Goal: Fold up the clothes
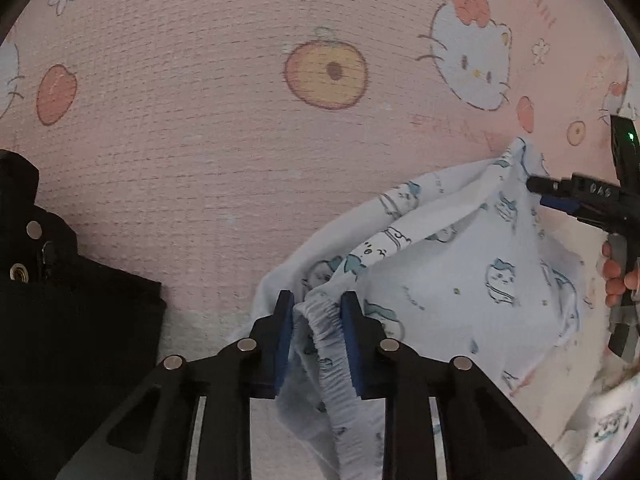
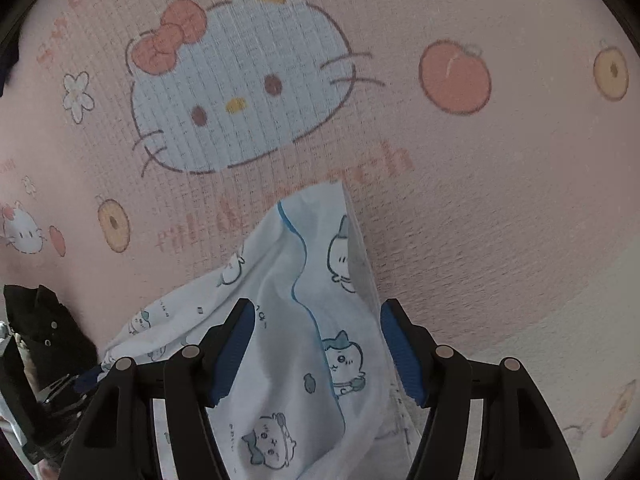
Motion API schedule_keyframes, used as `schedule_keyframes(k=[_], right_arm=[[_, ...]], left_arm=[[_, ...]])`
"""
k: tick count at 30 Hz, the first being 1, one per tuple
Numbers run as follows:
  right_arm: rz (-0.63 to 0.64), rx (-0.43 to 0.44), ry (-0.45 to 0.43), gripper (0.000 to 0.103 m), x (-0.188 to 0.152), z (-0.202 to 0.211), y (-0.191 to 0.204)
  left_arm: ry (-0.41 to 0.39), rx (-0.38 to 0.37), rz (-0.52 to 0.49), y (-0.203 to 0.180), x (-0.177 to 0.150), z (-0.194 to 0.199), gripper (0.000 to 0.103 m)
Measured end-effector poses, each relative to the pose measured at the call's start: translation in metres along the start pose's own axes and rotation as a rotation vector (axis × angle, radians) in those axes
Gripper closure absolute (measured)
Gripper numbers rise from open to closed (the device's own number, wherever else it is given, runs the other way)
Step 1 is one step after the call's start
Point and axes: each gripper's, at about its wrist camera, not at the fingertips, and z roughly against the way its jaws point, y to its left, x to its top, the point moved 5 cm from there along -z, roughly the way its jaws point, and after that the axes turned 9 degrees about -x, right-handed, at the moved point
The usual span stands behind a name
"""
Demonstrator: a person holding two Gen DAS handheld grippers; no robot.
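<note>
A white garment (image 1: 460, 264) printed with small blue cartoon animals lies bunched on the pink sheet. My left gripper (image 1: 318, 316) is shut on its gathered elastic waistband (image 1: 328, 332), at the bottom centre of the left wrist view. From there the cloth rises to the right, toward my right gripper (image 1: 538, 194), which a hand (image 1: 616, 276) holds. In the right wrist view the right gripper (image 2: 316, 320) stands open. The garment (image 2: 288, 344), with its blue-piped edge, lies between the widely spread fingers without being pinched.
A pink bed sheet (image 1: 200, 120) printed with cat faces, fruit and flowers covers the whole surface. A black garment with metal snaps (image 1: 60, 320) lies at the left edge and also shows as a black garment (image 2: 44, 320) at the lower left of the right wrist view.
</note>
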Motion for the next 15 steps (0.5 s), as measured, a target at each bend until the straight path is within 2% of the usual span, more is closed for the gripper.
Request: schedule_keyframes(k=[1,2,5,7,8,12,15], right_arm=[[-0.003,-0.001,-0.004,0.081,-0.001,-0.002,-0.001],[-0.005,-0.002,-0.009,0.087,-0.003,-0.005,-0.001],[-0.012,-0.007,-0.025,0.087,-0.005,-0.011,-0.005],[-0.028,-0.018,-0.038,0.088,-0.004,-0.011,-0.014],[-0.036,-0.028,-0.042,0.088,0.008,-0.017,-0.034],[-0.036,-0.055,-0.027,0.087,0.010,-0.016,-0.052],[0.011,-0.068,-0.047,0.087,0.006,-0.003,-0.055]], left_arm=[[0.004,0.006,0.003,0.002,0.000,0.000,0.086],[0.001,0.021,0.003,0.004,0.000,0.001,0.087],[-0.009,0.101,-0.030,0.012,0.000,0.008,0.088],[-0.005,0.078,0.005,0.019,0.002,0.009,0.088],[-0.002,0.065,0.023,0.023,0.002,0.010,0.088],[0.010,0.073,0.026,0.023,0.006,0.009,0.088],[-0.041,-0.020,0.080,0.019,0.011,0.021,0.087]])
